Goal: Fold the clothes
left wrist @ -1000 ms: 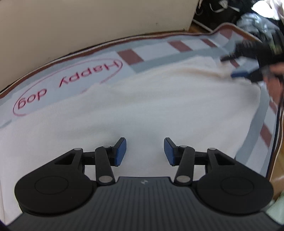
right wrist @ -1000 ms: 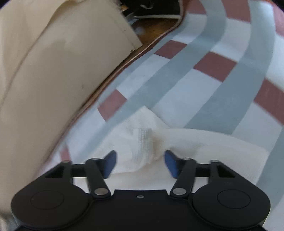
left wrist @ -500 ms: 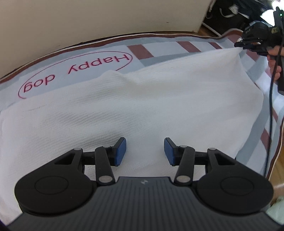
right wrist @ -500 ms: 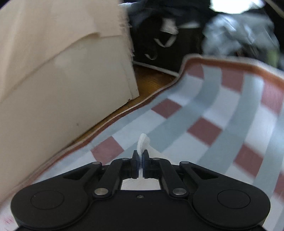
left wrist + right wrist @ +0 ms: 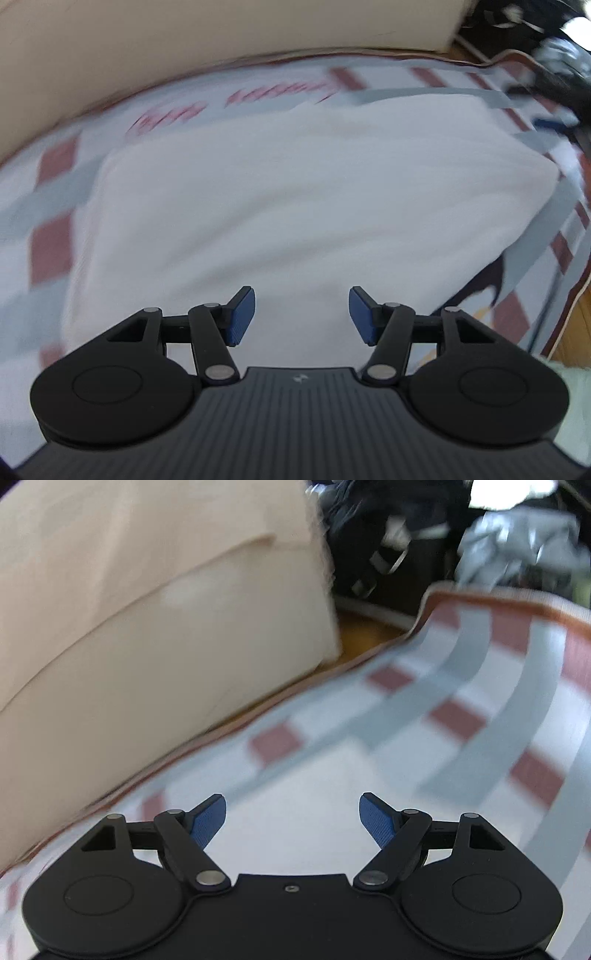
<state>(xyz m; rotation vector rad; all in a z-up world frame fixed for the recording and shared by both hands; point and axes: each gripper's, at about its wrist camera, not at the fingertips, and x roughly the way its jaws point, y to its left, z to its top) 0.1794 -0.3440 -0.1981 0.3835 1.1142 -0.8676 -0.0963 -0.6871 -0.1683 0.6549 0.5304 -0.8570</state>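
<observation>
Checkered mat underneath, white garment spread flat on it. Left gripper spread wide over the cloth, holding nothing. Right gripper same, gaping, empty, over bare mat.

The white cloth is big and soft, lies spread out flat on the checked mat, looks like a wide shape with rounded corners, has a few gentle wrinkles across it, and its far edge sits just below the blurry red writing on the mat.
</observation>
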